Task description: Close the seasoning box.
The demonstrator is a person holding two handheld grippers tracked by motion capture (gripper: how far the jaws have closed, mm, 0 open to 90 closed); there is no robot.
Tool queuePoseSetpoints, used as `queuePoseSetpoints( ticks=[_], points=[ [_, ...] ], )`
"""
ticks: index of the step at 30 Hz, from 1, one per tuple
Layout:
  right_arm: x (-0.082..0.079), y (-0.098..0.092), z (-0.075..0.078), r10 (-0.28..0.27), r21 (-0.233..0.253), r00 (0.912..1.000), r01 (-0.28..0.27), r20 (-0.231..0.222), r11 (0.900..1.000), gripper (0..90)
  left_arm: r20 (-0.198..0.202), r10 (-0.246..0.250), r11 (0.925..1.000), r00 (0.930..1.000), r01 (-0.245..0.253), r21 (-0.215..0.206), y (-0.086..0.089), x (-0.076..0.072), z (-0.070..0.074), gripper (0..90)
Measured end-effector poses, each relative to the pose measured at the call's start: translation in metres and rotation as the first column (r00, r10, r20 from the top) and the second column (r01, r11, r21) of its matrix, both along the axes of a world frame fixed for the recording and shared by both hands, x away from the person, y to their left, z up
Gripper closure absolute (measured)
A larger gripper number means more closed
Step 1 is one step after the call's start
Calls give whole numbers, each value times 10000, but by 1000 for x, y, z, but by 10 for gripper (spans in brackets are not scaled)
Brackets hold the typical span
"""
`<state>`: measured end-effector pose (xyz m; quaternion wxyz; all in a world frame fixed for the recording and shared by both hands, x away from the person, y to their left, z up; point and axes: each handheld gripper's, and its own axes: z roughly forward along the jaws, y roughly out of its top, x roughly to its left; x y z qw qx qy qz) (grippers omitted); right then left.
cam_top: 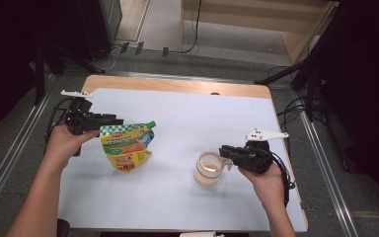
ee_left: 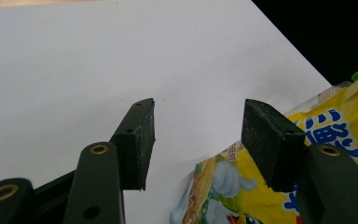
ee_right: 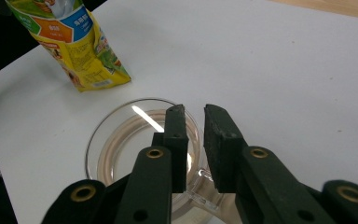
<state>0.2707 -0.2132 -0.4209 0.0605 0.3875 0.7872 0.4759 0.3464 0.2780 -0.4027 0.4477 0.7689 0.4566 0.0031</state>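
The pouch (cam_top: 127,144) is standing on the left of the table (cam_top: 177,207), well apart from the cup (cam_top: 208,169) at the right. Our left gripper (cam_top: 114,120) is gaping wide at the pouch's top edge, gripping nothing. Our right gripper (cam_top: 223,152) is pinching the cup's handle (ee_right: 200,179), jaws nearly together.

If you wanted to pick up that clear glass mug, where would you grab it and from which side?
By its handle, from the right. The glass mug stands upright with its handle turned toward the right claw, whose jaws already sit close together around that handle. The round body looks too wide and slippery for them. The left claw is open beside the yellow spouted pouch.
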Motion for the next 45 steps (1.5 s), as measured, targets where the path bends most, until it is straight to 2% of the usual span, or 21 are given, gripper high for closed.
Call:
queuePoseSetpoints(
  ticks=[6,10,19,26,32,34,37,40,45],
  points=[
    [1,-5,-2,-257,-93,9996,259,139,9996,697,23,20,10000,10000,-21,83,0,0,0,442],
    [4,-10,-6,-389,-320,9989,397,250,9987,650,14,29,9999,10000,-29,113,1,1,-1,439],
    [9,-28,-16,-1046,-87,9943,1048,205,9945,561,91,83,9998,9999,-85,176,1,0,-1,432],
    [13,-43,-26,-1374,-80,9902,1377,240,9904,544,74,124,9997,9999,-125,221,1,0,-2,428],
    [16,-53,-37,-1589,-97,9868,1593,308,9872,482,222,81,9992,9997,-90,385,0,0,-3,428],
    [17,-55,-42,-1846,-130,9825,1850,265,9826,448,196,90,9989,9998,-99,464,0,0,-3,427],
    [19,-59,-48,-1935,-238,9810,1938,143,9807,426,147,135,9988,9998,-141,466,0,1,-5,425],
    [20,-61,-52,-2159,-254,9760,2167,289,9759,387,113,190,9990,9998,-195,407,0,1,-7,421],
    [24,-68,-59,-2469,-334,9688,2475,214,9683,367,99,313,9988,9995,-317,380,0,2,-9,413]
  ],
)
